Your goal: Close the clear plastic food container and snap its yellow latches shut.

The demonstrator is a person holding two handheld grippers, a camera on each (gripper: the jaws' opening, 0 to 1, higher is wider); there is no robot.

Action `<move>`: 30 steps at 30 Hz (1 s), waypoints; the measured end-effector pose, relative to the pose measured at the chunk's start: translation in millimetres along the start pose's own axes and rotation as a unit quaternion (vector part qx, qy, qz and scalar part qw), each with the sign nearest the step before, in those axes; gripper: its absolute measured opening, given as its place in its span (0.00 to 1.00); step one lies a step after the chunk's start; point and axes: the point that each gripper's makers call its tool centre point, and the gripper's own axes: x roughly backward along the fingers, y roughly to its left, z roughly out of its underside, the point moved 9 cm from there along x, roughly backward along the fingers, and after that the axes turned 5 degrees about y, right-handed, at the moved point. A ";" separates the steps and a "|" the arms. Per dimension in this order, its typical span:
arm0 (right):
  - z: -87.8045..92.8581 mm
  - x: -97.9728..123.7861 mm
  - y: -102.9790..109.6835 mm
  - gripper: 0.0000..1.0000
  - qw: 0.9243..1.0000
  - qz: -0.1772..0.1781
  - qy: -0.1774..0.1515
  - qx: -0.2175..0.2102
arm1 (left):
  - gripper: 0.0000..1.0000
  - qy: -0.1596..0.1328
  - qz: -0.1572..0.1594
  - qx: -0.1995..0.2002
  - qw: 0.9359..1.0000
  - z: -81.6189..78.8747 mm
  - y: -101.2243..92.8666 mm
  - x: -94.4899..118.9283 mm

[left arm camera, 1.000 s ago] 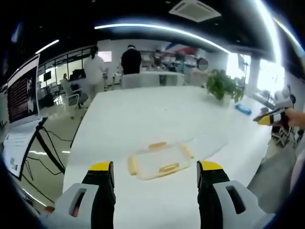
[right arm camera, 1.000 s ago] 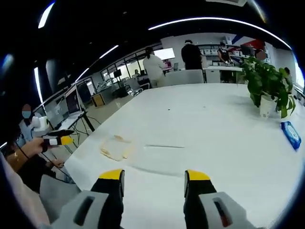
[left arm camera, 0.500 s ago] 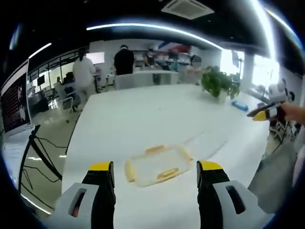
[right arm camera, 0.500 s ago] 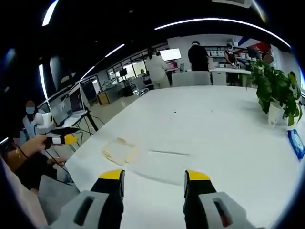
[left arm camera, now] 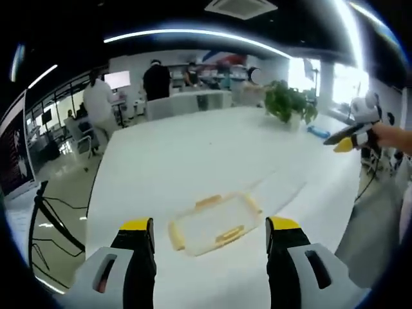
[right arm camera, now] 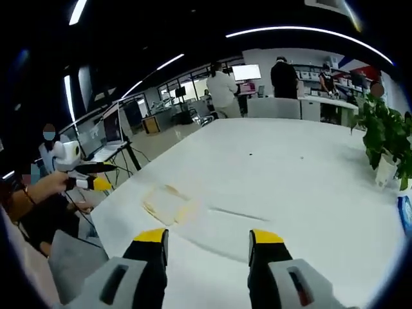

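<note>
Both the left gripper (left arm camera: 209, 233) and right gripper (right arm camera: 208, 244) are hovering, jaws spread; approaching the container (left arm camera: 214, 221) squarely should help seat its lid before pressing the latches (left arm camera: 228, 235).

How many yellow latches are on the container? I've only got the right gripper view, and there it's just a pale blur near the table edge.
Observer: The left gripper view shows four latches, one on each side of the clear container.
Operator: Is the left claw on it?
Observer: No. The left claw is open, and the container lies on the table beyond its tips, apparently untouched.
Operator: Where does my right claw sit from that side?
Observer: The right claw is held in a hand in the air, off to the container's right, well away from it.
</note>
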 end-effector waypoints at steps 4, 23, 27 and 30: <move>-2.7 -5.8 2.2 0.49 1.000 -0.008 0.008 0.011 | 0.69 0.004 0.004 -0.008 1.000 -0.8 2.1 -3.6; -16.0 -32.4 13.0 0.49 0.998 -0.042 0.022 0.043 | 0.69 0.042 0.003 -0.030 0.999 13.6 18.0 -19.3; -15.6 -41.4 15.1 0.48 0.997 -0.051 0.031 0.050 | 0.69 0.047 0.008 -0.028 0.998 14.7 19.5 -21.4; -16.6 -47.2 17.5 0.48 0.996 -0.054 0.035 0.058 | 0.68 0.045 0.011 -0.030 0.998 13.7 19.7 -22.6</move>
